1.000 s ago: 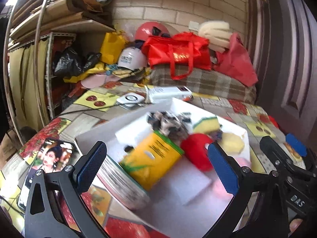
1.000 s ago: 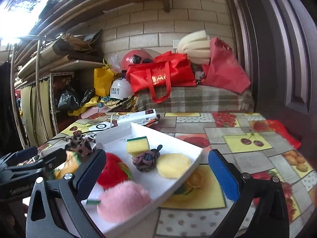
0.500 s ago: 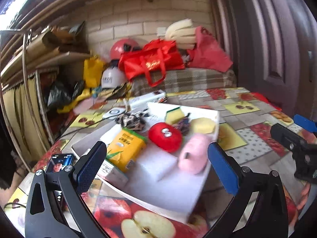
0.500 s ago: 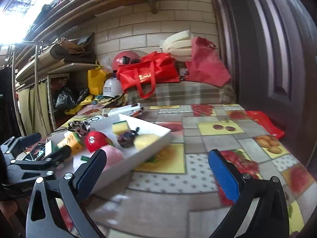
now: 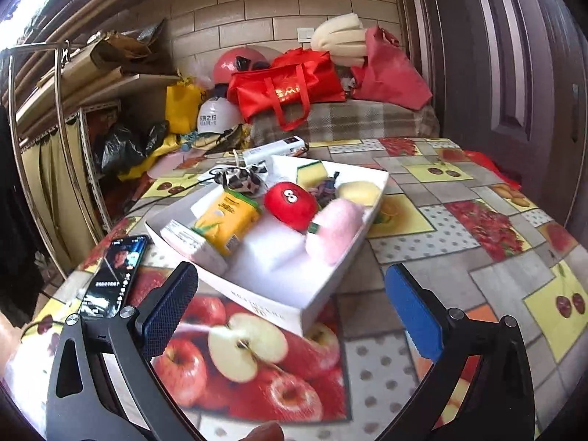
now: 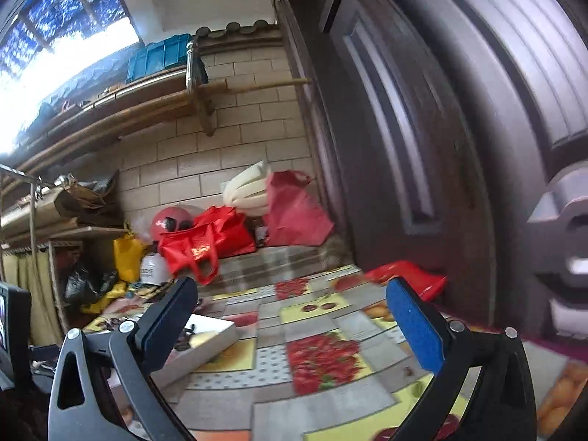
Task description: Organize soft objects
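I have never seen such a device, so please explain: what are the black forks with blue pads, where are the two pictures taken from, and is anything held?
No robot here: a person holds one two-finger tool in each hand, with a camera looking along the fingers. One picture is from the left tool, the other from the right tool. Both are open and hold nothing. On the table stands a white box with soft things: a red toy, a pink plush, a yellow pack, a sponge. A phone lies beside the box.
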